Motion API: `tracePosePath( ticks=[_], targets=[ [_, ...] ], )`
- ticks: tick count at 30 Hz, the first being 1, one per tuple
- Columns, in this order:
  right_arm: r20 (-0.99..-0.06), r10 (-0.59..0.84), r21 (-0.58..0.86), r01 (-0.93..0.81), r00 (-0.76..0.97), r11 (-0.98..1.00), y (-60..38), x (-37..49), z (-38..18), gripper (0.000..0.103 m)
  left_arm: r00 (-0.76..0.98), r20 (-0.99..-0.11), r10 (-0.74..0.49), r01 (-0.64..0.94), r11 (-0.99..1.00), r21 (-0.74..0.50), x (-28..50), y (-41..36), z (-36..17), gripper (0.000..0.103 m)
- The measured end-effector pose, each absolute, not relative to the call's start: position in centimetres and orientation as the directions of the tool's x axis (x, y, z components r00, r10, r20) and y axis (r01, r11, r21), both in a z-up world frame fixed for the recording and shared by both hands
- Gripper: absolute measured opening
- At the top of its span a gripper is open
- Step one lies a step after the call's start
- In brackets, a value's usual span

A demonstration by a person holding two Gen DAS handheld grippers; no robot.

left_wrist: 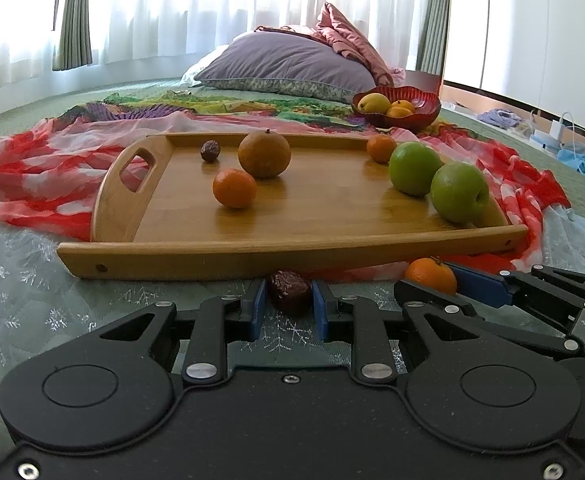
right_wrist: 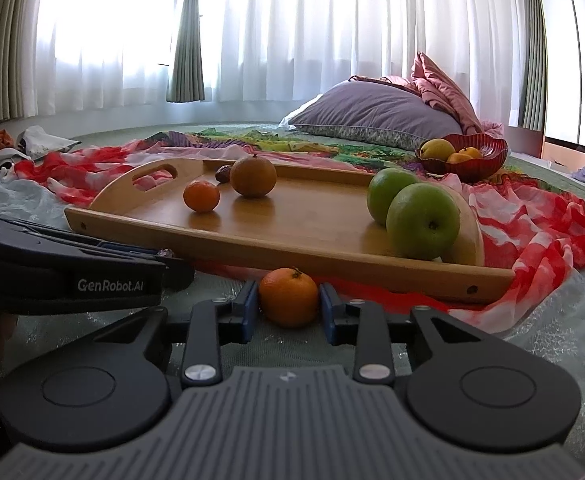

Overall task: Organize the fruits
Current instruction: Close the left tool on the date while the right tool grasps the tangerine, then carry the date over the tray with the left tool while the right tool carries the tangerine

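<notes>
Left gripper [left_wrist: 284, 306]: jaws narrowly flanking a dried date [left_wrist: 288, 290] on the bedcover, contact uncertain. Right gripper [right_wrist: 288, 306]: closed against a mandarin [right_wrist: 288, 297]. Both fruits lie just short of the wooden tray [left_wrist: 276, 256]'s near rim. Beyond: green apples [left_wrist: 458, 192], red fruit bowl [left_wrist: 396, 110].

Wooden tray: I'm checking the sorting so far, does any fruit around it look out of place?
Yes. Two pieces are off the wooden tray, in front of its near edge: a dark date between the left tool's fingers and a small orange between the right tool's fingers.
</notes>
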State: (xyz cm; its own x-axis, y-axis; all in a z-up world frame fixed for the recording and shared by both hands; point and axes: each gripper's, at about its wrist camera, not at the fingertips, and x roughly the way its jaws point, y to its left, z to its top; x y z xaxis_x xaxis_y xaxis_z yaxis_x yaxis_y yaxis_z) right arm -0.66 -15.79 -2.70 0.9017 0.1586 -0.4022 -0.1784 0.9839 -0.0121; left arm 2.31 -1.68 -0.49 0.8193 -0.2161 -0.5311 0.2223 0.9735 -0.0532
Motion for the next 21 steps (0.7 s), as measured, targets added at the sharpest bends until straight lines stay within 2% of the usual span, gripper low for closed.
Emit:
tracePosePath(
  ticks=[12,21],
  targets=[
    [-0.357,0.163,-0.015,-0.18,0.92,0.983,-15.7,-1.4,-1.2,0.037,0.843,-0.485,-0.233,0.234,0.97,-0.058,1.8,-1.4,1.5,0.023],
    [-0.323,0.143,-0.023,-0.159,0.936,0.987,-15.8,0.2,0.6,0.037,0.878,-0.439,-0.192,0.189,0.981,-0.052,3.7,0.1,3.6,0.023]
  ],
)
